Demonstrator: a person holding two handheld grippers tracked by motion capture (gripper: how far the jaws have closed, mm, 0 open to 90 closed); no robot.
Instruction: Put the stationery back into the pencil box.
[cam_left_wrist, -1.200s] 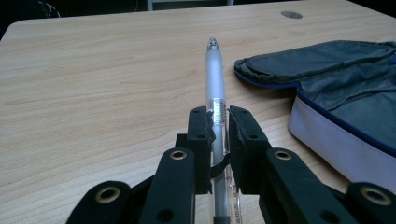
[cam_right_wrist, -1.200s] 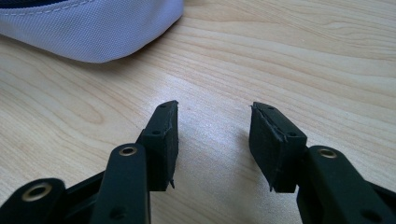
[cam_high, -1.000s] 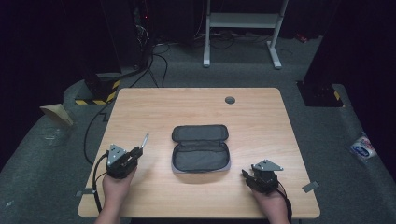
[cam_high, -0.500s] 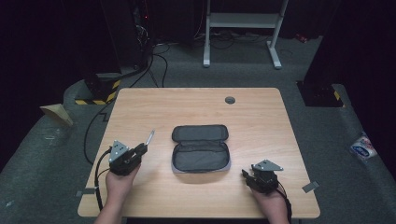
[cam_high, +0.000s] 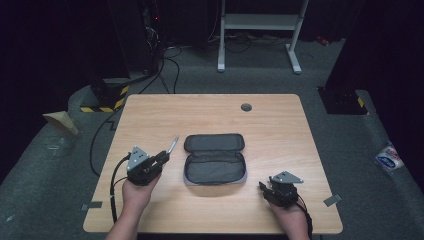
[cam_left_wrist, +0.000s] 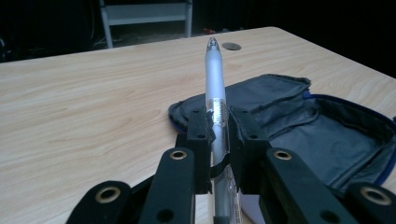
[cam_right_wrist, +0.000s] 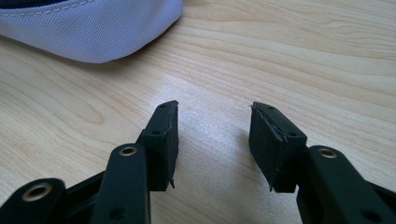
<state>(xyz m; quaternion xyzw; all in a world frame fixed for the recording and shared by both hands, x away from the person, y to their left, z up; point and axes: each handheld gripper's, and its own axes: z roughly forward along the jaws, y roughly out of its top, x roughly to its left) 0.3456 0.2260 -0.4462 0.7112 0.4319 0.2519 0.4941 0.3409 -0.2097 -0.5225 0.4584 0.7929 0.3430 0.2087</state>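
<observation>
At the wooden table (cam_high: 280, 125), left gripper (cam_high: 161, 156) clamped on a silver pen (cam_left_wrist: 215, 88), tip angled up and away, just beside the near left edge of an open dark zip pouch (cam_high: 215, 159) lying mid-table. Right gripper (cam_right_wrist: 212, 140) low over bare wood toward the near right corner, jaws apart with nothing between them, pale outer corner of the pouch close ahead.

The open pouch (cam_high: 215, 159) lies mid-table (cam_high: 280, 125). Left of it, the left gripper (cam_high: 161, 159) holds a pen (cam_high: 172, 145). The right gripper (cam_high: 263, 189) rests near the front right corner.
</observation>
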